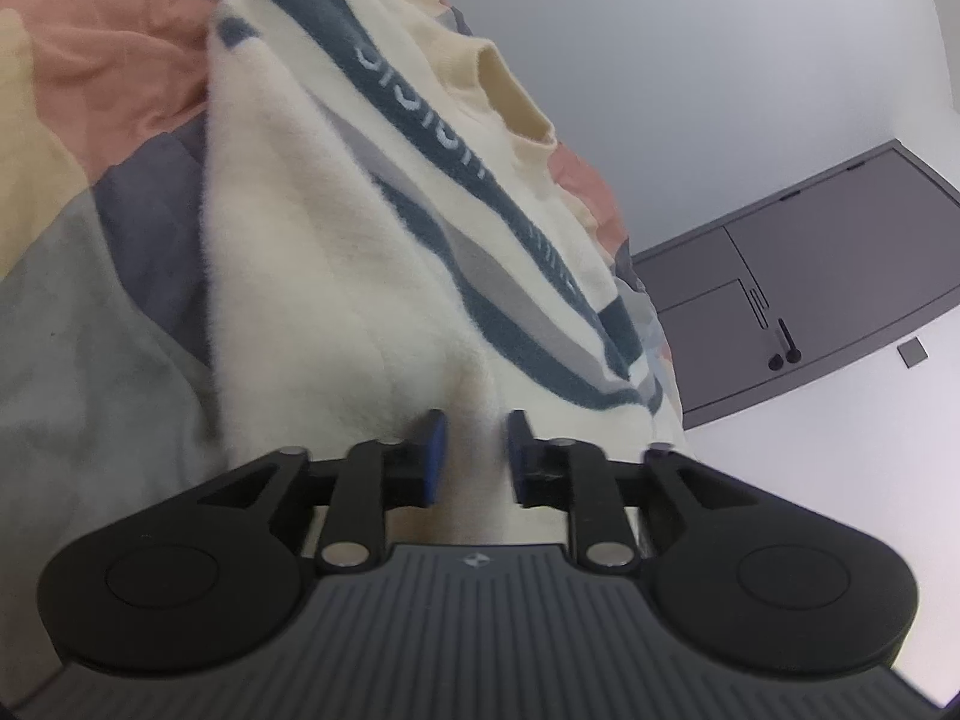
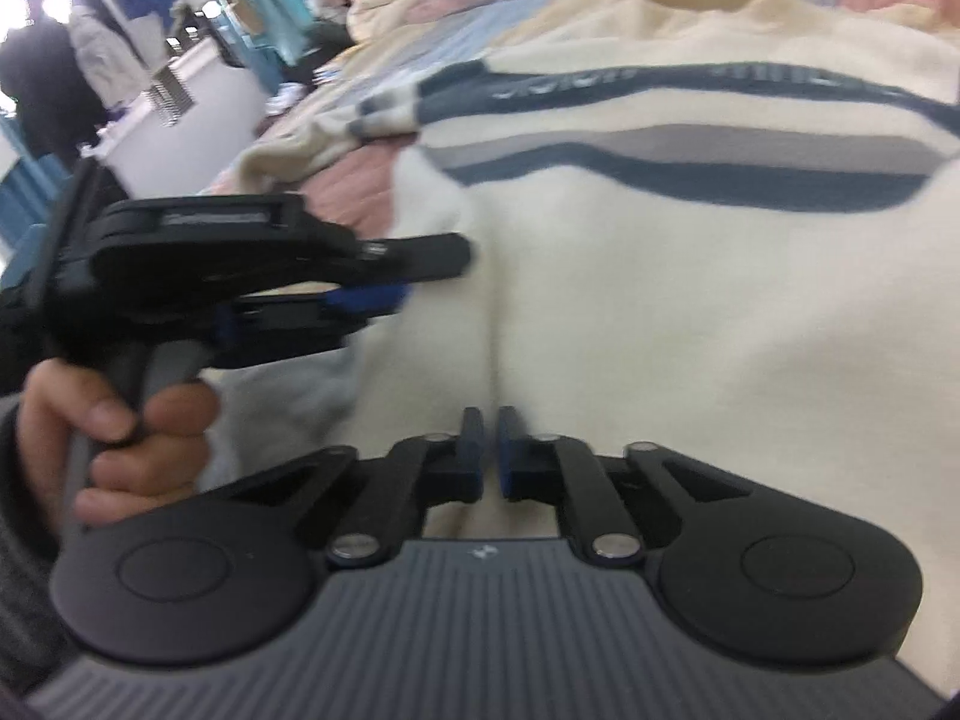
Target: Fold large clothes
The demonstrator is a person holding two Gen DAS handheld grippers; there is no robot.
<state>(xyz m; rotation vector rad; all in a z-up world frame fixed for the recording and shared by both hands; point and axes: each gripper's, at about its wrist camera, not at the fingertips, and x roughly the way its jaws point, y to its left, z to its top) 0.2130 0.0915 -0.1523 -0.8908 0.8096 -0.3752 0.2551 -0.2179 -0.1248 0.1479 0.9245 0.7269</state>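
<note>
1. Sweater (image 2: 690,276), cream fleece with dark blue and grey stripes, lay spread on a bed under a patchwork quilt (image 1: 90,120), collar toward the far edge, hem at the near edge by me.
2. I held my right gripper (image 2: 490,450) with its jaws all but shut at the hem; a fold of fleece ran up from the narrow gap, though whether the pads truly pinched it I could not tell.
3. My left gripper (image 1: 474,450) stood part open with a ridge of fleece rising between the pads (image 1: 435,450), which did not seem to press on it; from the right wrist view it reached in from the sweater's left edge, my hand (image 2: 120,420) on its handle.
4. Risk, as I judged it: thick pile could slip from a shallow bite, or only one side would lift and the fold would skew.
5. Around: a crumpled sleeve (image 2: 336,138) lay on the quilt past the left gripper and could drag; a grey cabinet (image 1: 810,276) stood well apart against the wall; clothes and a standing person showed blurred beyond the bed.
</note>
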